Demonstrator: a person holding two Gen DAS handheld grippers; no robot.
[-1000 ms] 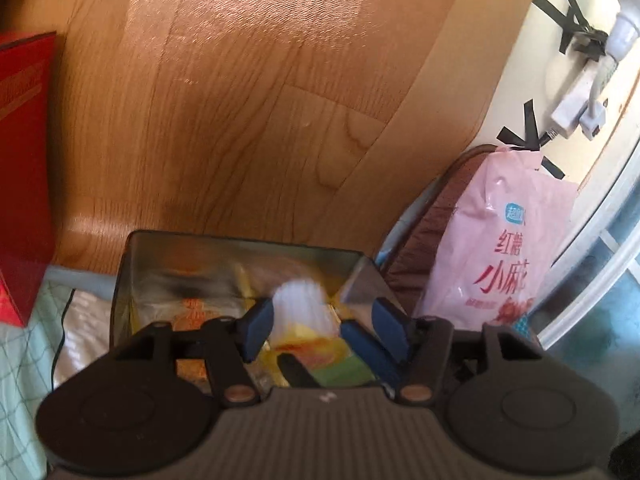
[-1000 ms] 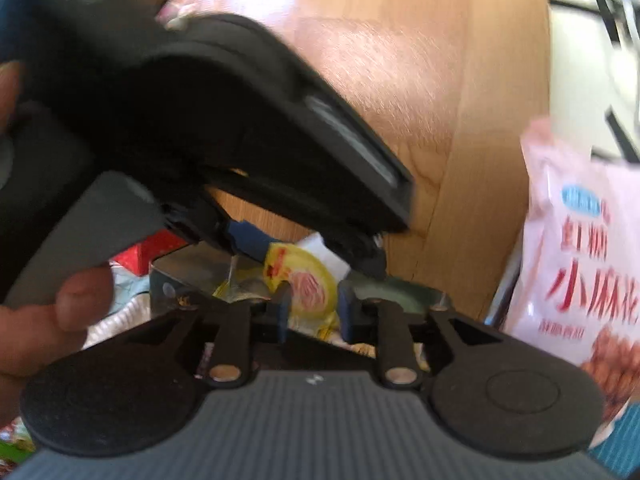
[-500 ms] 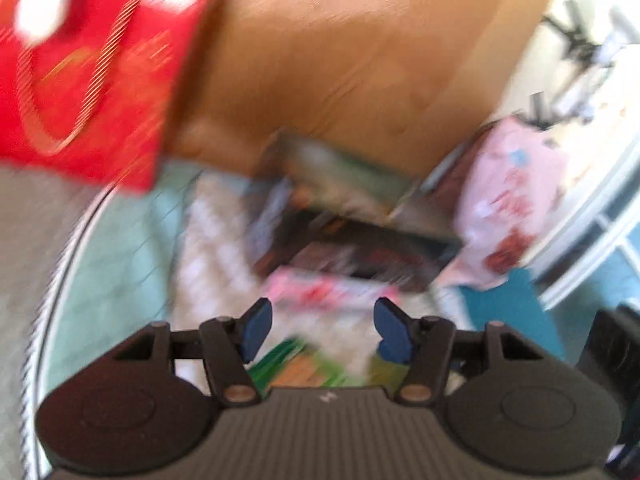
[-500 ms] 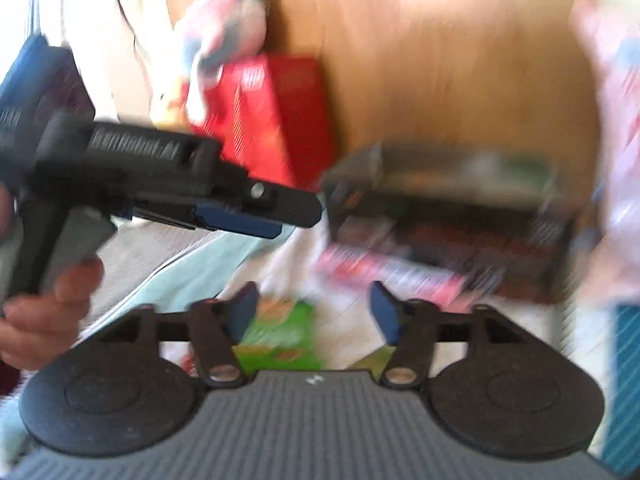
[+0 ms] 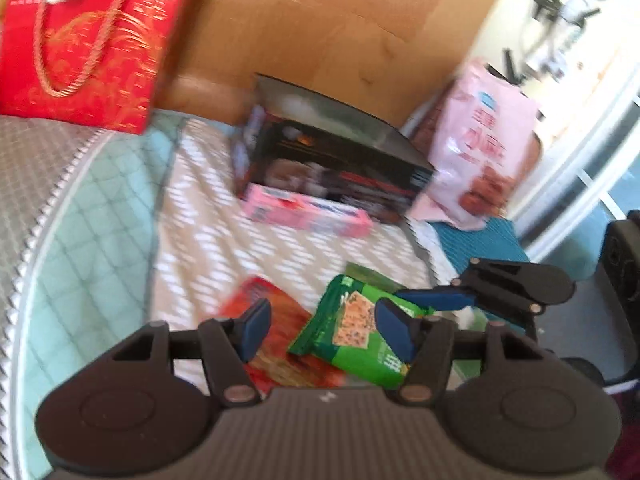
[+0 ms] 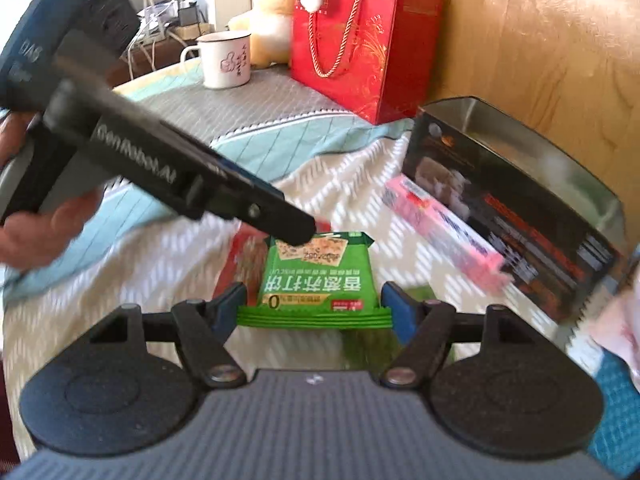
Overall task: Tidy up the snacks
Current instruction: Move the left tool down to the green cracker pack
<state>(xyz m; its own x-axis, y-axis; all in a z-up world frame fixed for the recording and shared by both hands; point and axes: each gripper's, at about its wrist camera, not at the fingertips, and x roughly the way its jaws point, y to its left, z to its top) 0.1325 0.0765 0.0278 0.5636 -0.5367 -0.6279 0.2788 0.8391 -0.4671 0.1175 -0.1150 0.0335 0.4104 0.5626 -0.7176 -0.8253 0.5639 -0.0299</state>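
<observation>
The green cracker packet (image 6: 316, 276) lies flat on the white zigzag blanket (image 6: 152, 276), in front of the dark tin box (image 6: 516, 200) and well apart from it. A red packet (image 5: 280, 340) lies just to the left of the green cracker packet, partly under it. A pink box (image 6: 444, 228) lies along the front wall of the dark tin box, touching it or nearly so. The right gripper (image 6: 314, 310) is the nearer one — its two blue fingers stand wide apart, one at each side of the packet's near edge, and they hold nothing. That near edge runs across from finger to finger, and the packet's length points away toward the far side. I think the fingers look about as wide as the packet, so a squeeze from here may only catch its sides. The left gripper (image 5: 326, 330) hangs over the same spot from the other side, fingers spread and empty too, with its tip near the packet's far end. A tall pink snack bag (image 5: 480, 148) leans just right of the dark tin box.
</observation>
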